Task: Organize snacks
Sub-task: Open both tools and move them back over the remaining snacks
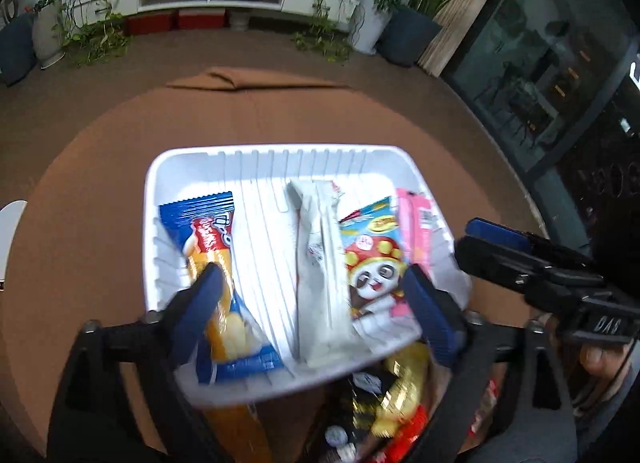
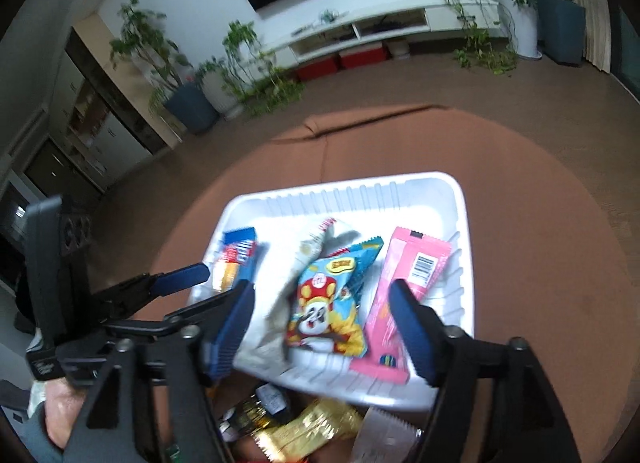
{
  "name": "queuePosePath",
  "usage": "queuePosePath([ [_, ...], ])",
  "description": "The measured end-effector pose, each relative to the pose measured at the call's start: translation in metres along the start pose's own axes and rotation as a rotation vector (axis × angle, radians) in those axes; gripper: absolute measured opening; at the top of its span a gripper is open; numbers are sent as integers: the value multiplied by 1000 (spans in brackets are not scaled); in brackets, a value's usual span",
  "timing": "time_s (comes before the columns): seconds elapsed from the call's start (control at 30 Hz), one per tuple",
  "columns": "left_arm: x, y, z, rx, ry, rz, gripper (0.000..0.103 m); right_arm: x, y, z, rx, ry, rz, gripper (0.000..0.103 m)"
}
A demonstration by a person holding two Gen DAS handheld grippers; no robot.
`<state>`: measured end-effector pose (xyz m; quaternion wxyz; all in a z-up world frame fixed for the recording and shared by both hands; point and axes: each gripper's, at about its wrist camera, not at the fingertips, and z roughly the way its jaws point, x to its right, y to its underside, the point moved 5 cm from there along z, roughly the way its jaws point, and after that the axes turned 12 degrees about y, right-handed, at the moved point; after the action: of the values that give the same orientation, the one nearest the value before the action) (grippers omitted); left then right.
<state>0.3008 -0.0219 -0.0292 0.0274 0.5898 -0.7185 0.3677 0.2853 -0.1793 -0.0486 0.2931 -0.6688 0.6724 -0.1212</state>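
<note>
A white ribbed tray [image 1: 280, 161] [image 2: 460, 199] sits on a round brown table. It holds a blue and orange snack pack [image 1: 212, 247] [image 2: 236, 259], a white crumpled pack [image 1: 320, 263] [image 2: 308, 247], a light-blue panda pack [image 1: 372, 255] [image 2: 328, 303] and a pink bar [image 1: 418, 223] [image 2: 404, 287]. My left gripper [image 1: 312, 295] is open above the tray's near half, empty. My right gripper [image 2: 320, 323] is open above the panda pack, empty. It shows at the right in the left wrist view [image 1: 500, 243].
A heap of loose snacks, gold, red and black wrappers [image 1: 396, 395] [image 2: 304, 427], lies at the table's near edge below the tray. A brown folded cloth [image 1: 240, 79] lies at the far edge. Plants and a white TV unit stand beyond.
</note>
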Motion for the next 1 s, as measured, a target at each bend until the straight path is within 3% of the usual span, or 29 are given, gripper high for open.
queuePosePath([
  [0.13,10,17,-42,39,21,9,103,3,11,-48,88,-75,35,101],
  [0.33,27,73,-103,108,-1,75,103,13,70,-97,101,-168,110,103],
  [0.47,21,123,-128,144,-4,19,103,16,115,-110,76,-169,145,103],
  [0.57,7,171,-129,108,-84,-83,103,9,151,-114,60,-128,127,103],
  [0.63,1,198,-126,83,-102,-156,103,5,170,-113,41,-103,116,103],
  [0.73,3,226,-118,37,-113,-180,103,-7,201,-108,13,-90,100,103],
  [0.87,12,241,-114,37,-82,-184,103,-15,230,-99,-17,-79,75,99],
  [1.0,26,247,-108,27,-54,-165,103,-16,236,-93,-44,-81,81,93],
])
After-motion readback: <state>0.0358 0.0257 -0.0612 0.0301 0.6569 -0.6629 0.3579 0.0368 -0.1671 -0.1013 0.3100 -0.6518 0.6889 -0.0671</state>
